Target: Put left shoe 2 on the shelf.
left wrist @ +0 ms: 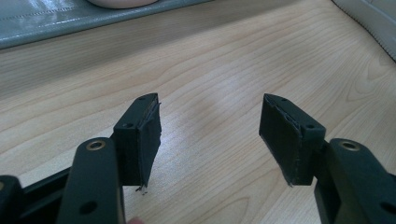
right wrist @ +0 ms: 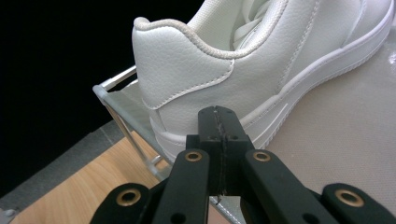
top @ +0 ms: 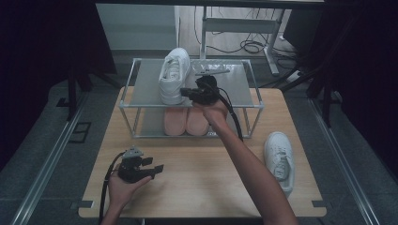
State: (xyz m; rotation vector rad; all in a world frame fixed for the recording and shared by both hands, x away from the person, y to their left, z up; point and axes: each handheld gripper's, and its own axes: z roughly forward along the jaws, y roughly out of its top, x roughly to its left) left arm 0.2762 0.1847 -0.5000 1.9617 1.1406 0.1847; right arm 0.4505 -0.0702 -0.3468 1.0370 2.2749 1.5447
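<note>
Two white shoes: one (top: 174, 75) stood on the rack's (top: 244, 106) top shelf, one (top: 279, 159) lay on the table (top: 197, 183).
Pink shoes (top: 186, 123): two, on the lower shelf.
Right gripper (top: 187, 93): arm stretched to the top shelf, jaws pressed together, empty, just beside the shoe's heel.
Left gripper (top: 157, 166): low over the table, jaws spread, empty.

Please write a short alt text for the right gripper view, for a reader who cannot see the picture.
The right gripper, its two black jaws shut together with nothing between them, points at the heel side of a white sneaker standing on the top shelf of a metal rack. The jaw tips are close to the sole; contact cannot be told. The wooden table lies below.
</note>
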